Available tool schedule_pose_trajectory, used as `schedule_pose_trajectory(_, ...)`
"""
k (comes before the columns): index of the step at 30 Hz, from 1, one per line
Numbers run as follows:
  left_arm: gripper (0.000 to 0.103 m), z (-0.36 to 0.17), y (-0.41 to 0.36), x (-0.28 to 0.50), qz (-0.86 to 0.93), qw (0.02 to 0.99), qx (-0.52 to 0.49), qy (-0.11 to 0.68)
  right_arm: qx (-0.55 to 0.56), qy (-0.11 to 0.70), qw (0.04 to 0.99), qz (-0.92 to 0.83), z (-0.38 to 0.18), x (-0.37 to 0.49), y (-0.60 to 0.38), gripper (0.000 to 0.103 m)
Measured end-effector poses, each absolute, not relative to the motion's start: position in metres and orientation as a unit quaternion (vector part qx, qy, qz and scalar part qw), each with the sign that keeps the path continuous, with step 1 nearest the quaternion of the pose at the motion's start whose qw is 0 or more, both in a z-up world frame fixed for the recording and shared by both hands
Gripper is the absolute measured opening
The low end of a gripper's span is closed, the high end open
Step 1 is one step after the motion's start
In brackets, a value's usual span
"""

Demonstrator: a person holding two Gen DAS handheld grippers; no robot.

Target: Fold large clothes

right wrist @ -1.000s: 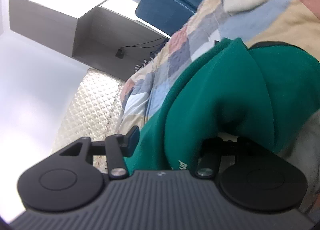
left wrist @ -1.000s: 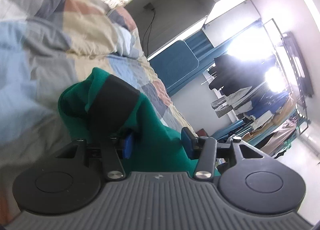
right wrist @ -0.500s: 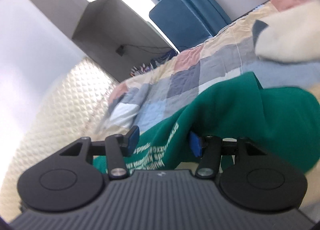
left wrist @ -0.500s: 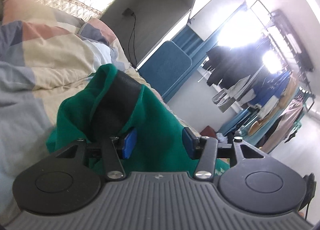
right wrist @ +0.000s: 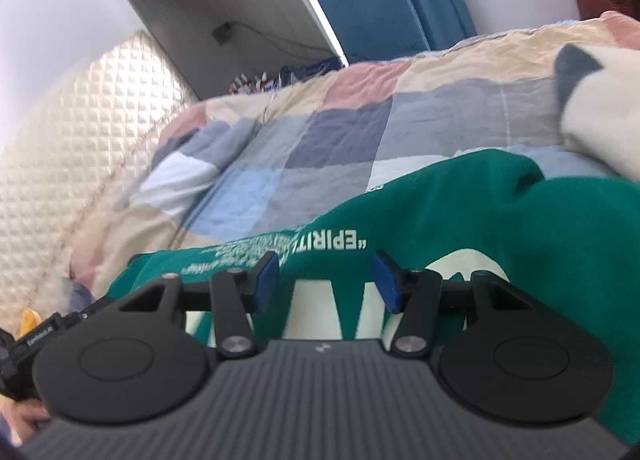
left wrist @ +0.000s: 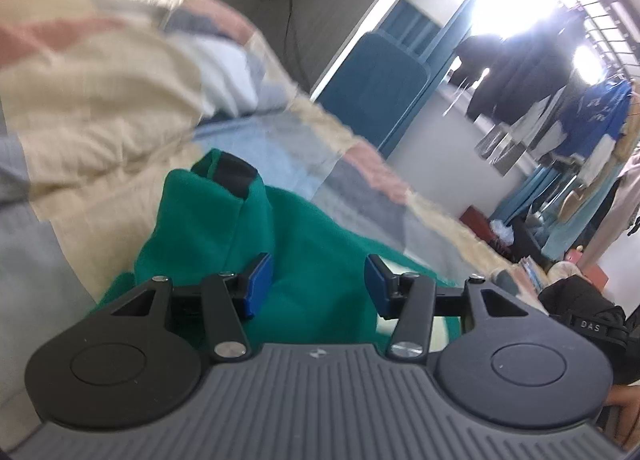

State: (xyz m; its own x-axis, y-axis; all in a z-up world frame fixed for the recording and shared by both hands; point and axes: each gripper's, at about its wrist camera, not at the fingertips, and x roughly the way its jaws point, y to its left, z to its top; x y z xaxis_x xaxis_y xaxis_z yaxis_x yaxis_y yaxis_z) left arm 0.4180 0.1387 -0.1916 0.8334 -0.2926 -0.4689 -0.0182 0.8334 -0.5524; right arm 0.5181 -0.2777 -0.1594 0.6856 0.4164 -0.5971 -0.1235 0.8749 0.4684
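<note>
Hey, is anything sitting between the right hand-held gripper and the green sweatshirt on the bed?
Nothing visible. The right hand-held gripper is directly over the green sweatshirt, jaws closing with only its printed fabric showing between them. The quilt lies beyond.

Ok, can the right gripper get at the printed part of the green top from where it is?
Probably yes. The right gripper sits right over the green top, its jaws closing with nothing pinched between them, and the white lettering lies just ahead with nothing in the way.

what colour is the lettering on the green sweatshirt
Cream-white lettering on the green sweatshirt, clearest in the right wrist view.
</note>
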Motion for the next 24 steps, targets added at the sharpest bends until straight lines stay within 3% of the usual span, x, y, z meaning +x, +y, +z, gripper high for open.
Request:
schedule_pose_trajectory(12, 0.057, -0.228, 0.144, 0.454, -0.089, 0.908, -0.284, 0.295, 0.171, 0.38, 0.896, 0.154, -0.204, 0.556, -0.271, 0.057)
schedule_pose_trajectory(14, 0.059, -0.222, 0.142, 0.447, -0.086, 0.914, -0.281, 0.279, 0.176, 0.374, 0.898, 0.15, -0.2, 0.552, -0.27, 0.057)
schedule_pose_trajectory(17, 0.071, -0.206, 0.139, 0.427, -0.083, 0.919, -0.291, 0.254, 0.176, 0.37, 0.901, 0.14, -0.188, 0.538, -0.271, 0.057)
schedule_pose_trajectory(24, 0.073, -0.172, 0.135, 0.358, -0.09, 0.919, -0.314, 0.219, 0.247, 0.351, 0.895, 0.123, -0.145, 0.475, -0.29, 0.066)
